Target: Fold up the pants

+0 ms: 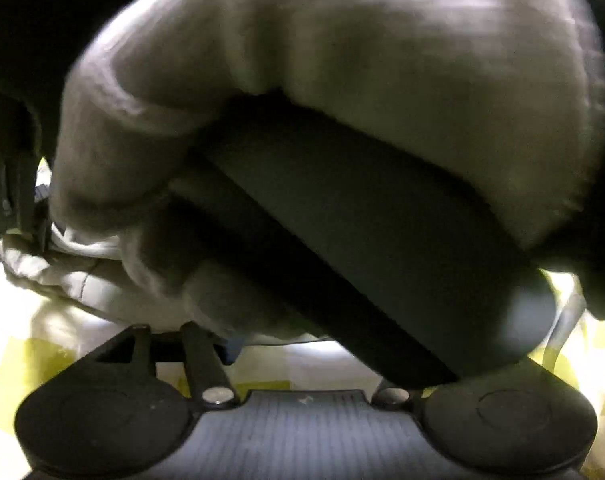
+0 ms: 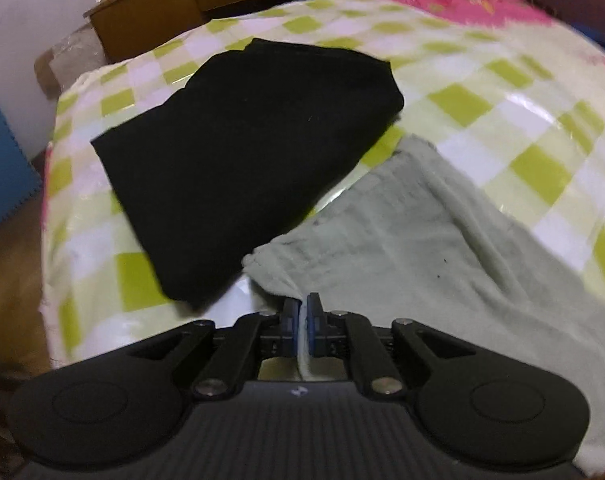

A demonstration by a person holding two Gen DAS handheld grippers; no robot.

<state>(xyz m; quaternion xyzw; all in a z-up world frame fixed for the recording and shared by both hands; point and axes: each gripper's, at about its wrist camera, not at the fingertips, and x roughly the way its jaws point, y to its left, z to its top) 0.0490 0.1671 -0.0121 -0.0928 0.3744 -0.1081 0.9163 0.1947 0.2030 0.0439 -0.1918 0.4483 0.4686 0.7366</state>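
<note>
The pale green pants [image 2: 442, 248] lie spread across the near right part of a bed covered in a green-and-white checked sheet [image 2: 514, 128], with one corner bunched at the front. A folded black garment [image 2: 238, 160] lies just beside them to the left, its edge close to the pants' far hem; bare sheet stays open behind and to the right. The right gripper [image 2: 301, 312] points steeply down, its blue pads [image 2: 313, 316] pinched tight on the pants' corner. In the left wrist view a white-gloved hand [image 1: 342, 100] wrapped round a dark handle [image 1: 382, 248] fills the frame; whether the left gripper is wide or narrow cannot be told.
</note>
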